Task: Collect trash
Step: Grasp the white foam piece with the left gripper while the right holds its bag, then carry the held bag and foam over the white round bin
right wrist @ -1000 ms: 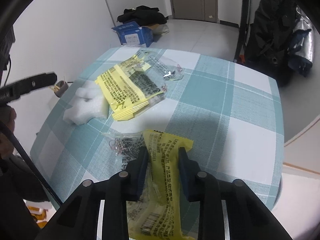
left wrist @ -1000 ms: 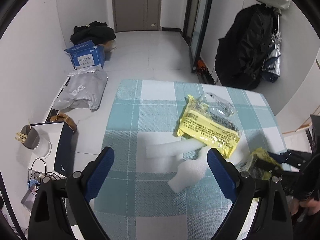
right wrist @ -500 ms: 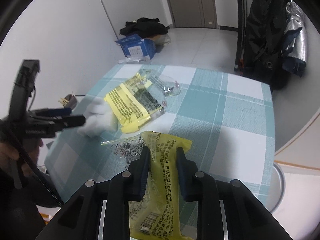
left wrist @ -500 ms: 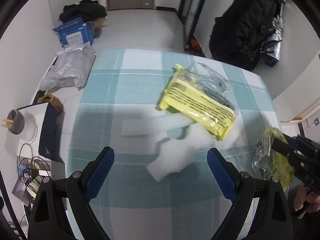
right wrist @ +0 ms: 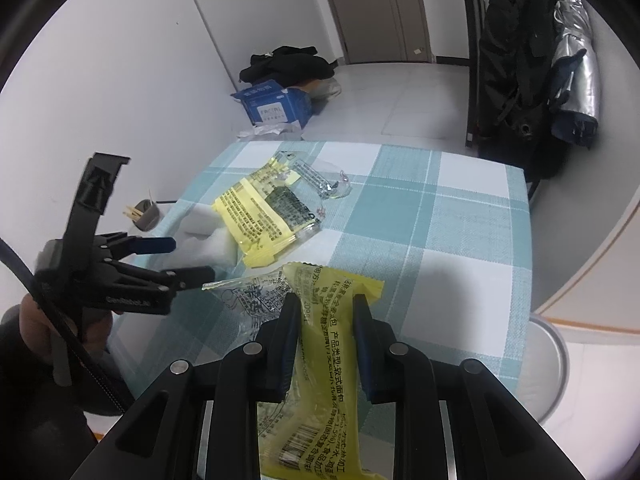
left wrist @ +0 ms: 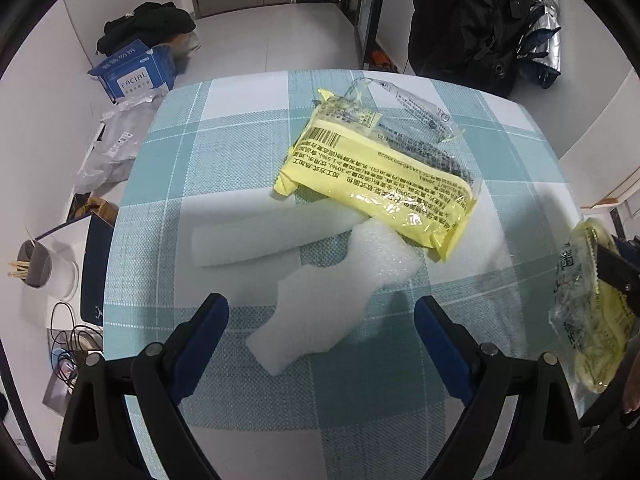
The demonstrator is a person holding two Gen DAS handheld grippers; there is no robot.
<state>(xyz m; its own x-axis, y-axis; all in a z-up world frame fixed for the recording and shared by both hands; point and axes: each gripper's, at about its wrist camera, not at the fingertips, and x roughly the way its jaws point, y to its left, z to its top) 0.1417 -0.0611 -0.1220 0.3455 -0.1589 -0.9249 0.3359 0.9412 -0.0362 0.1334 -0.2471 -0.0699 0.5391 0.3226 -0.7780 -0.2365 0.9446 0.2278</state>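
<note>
Your right gripper [right wrist: 326,312] pinches one yellow wrapper [right wrist: 320,360], lifted off the table [left wrist: 248,128]; your left gripper [left wrist: 322,320] gapes wide over the foam [left wrist: 320,304]; beside the foam, another yellow pack [left wrist: 380,184] still waits.

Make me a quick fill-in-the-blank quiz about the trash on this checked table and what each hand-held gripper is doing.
1. The right hand-held gripper is shut on a ____ wrapper.
2. The left hand-held gripper hovers with its jaws ____.
3. Below it lies a piece of ____ foam.
4. The big yellow package rests on the ____, partly over a clear bag.

Answers: yellow; open; white; table
</note>
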